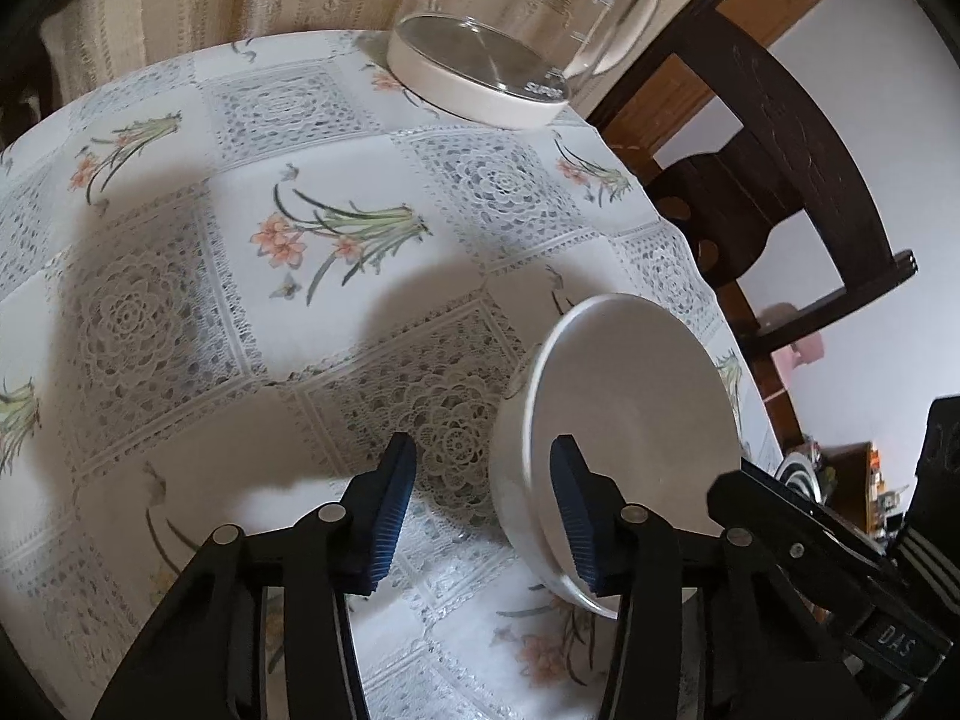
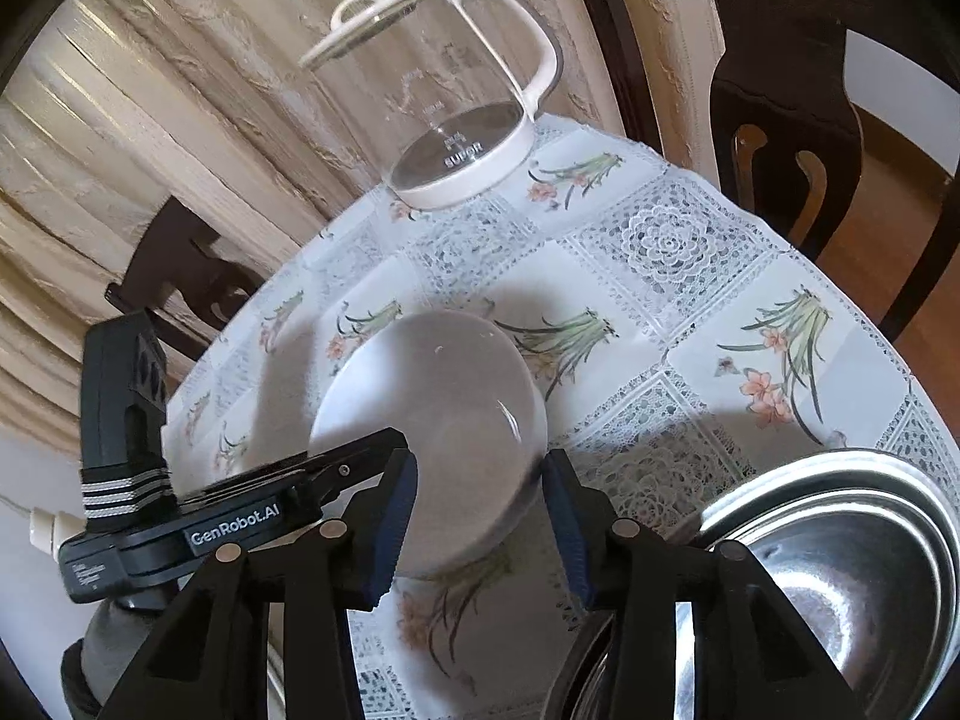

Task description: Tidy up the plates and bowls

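Observation:
A white bowl [image 1: 630,396] sits near the table's right edge and looks tilted. My left gripper [image 1: 483,450] is open and straddles the bowl's near wall, with one blue pad over the inside and the other well clear outside. In the right wrist view the same white bowl [image 2: 432,396] lies just ahead of my right gripper [image 2: 480,462], which is open with the bowl's near side between its fingers. The left gripper [image 2: 384,441] reaches the bowl's left rim. The right gripper [image 1: 729,483] touches the opposite rim. Stacked steel bowls [image 2: 840,552] stand at the bottom right.
A glass kettle with a white base [image 2: 462,156] stands at the far edge of the flowered lace tablecloth [image 1: 330,228]. Dark wooden chairs [image 1: 780,180] [image 2: 792,120] ring the round table. A curtain hangs behind.

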{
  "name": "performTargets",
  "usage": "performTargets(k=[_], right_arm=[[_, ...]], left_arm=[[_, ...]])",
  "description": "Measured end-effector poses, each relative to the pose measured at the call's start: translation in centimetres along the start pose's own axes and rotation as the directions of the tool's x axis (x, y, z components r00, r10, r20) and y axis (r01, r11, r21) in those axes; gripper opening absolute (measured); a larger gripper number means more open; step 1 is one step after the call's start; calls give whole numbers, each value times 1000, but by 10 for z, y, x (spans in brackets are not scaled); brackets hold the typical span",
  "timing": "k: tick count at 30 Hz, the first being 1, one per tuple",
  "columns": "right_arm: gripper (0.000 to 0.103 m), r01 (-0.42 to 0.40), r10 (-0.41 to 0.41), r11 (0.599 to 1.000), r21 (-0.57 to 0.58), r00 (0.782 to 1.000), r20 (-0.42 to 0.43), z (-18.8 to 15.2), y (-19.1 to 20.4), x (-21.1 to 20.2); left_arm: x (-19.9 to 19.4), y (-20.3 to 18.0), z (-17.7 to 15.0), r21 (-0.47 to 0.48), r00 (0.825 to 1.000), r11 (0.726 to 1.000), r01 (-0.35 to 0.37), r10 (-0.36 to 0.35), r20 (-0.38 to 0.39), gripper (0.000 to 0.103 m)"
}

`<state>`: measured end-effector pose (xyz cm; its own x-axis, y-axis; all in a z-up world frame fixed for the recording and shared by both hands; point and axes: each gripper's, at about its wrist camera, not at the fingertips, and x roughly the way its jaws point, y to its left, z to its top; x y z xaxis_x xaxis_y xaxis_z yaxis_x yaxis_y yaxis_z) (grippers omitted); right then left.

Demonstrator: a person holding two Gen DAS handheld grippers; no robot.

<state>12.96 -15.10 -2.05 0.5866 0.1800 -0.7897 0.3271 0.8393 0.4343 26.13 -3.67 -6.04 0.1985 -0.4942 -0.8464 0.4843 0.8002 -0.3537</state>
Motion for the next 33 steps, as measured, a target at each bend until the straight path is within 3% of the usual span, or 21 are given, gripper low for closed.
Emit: performTargets(k=[11,20,27,33], right_arm=[[46,78,-80,995,-61,996,-31,3,9,16],[46,128,-128,975,-181,992,9,0,33,15],[45,61,-69,981,-184,997,-38,-5,44,30],[45,47,-51,990,-137,998,-26,-3,46,37]], left_arm=[[3,2,4,22,1000,1000,7,-7,-11,39],[6,-9,2,74,1000,997,9,-8,-26,31],[-7,13,3,39,1000,999,-17,18,-10,31],[-15,24,3,33,1000,999,-17,17,0,30]])
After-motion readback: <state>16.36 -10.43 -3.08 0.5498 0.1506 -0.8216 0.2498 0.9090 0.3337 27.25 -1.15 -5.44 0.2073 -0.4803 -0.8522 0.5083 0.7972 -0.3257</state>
